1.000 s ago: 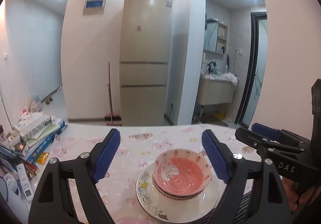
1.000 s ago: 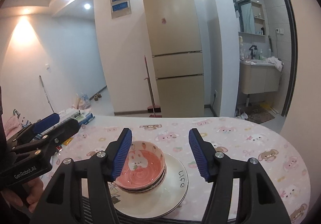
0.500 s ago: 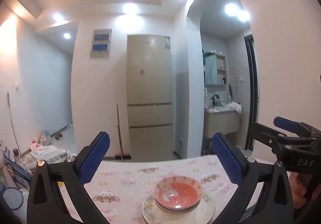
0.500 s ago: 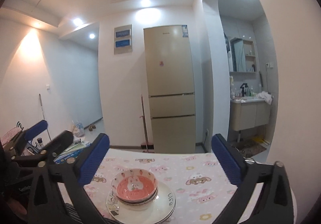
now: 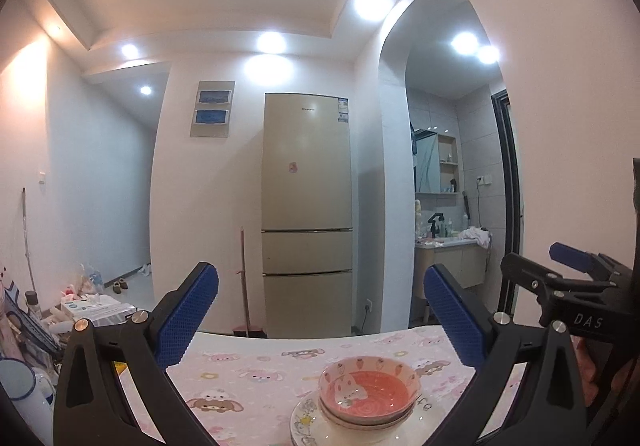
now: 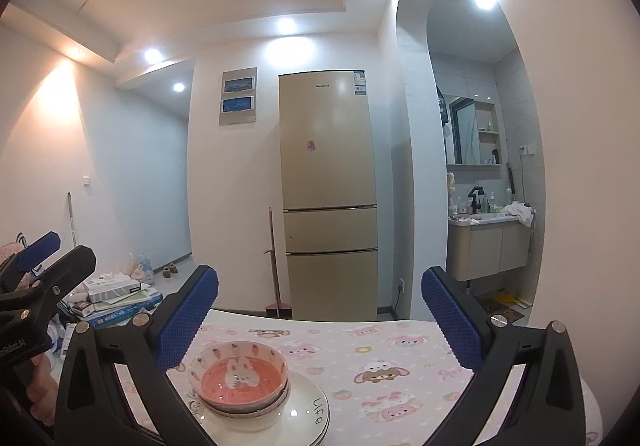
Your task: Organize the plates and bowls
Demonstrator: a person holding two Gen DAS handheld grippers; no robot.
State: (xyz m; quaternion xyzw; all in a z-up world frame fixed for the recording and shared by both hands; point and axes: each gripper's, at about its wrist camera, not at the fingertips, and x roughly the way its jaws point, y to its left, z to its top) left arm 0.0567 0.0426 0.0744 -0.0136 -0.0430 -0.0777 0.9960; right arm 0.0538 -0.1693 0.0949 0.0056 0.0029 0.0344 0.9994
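Two nested pink bowls (image 5: 368,394) with a rabbit print sit on a stack of white plates (image 5: 308,422) on the table's pink cartoon cloth (image 5: 248,370). My left gripper (image 5: 320,310) is open and empty, held level and back from the stack. In the right wrist view the bowls (image 6: 240,378) and plates (image 6: 312,406) lie low and left of centre. My right gripper (image 6: 318,310) is likewise open with nothing between its blue pads. Each gripper shows in the other's view: the right gripper (image 5: 536,258) at the right, the left gripper (image 6: 60,254) at the left.
Books and boxes (image 6: 116,298) pile up at the table's left end, beside a white mug (image 5: 18,386). Beyond the far table edge stand a tall fridge (image 5: 306,214), a broom (image 5: 245,286) and a bathroom vanity (image 6: 488,246).
Both grippers' jaws have spread wider, drawn back from the bowls and tipped up to level. The stack now sits lower and smaller in both views.
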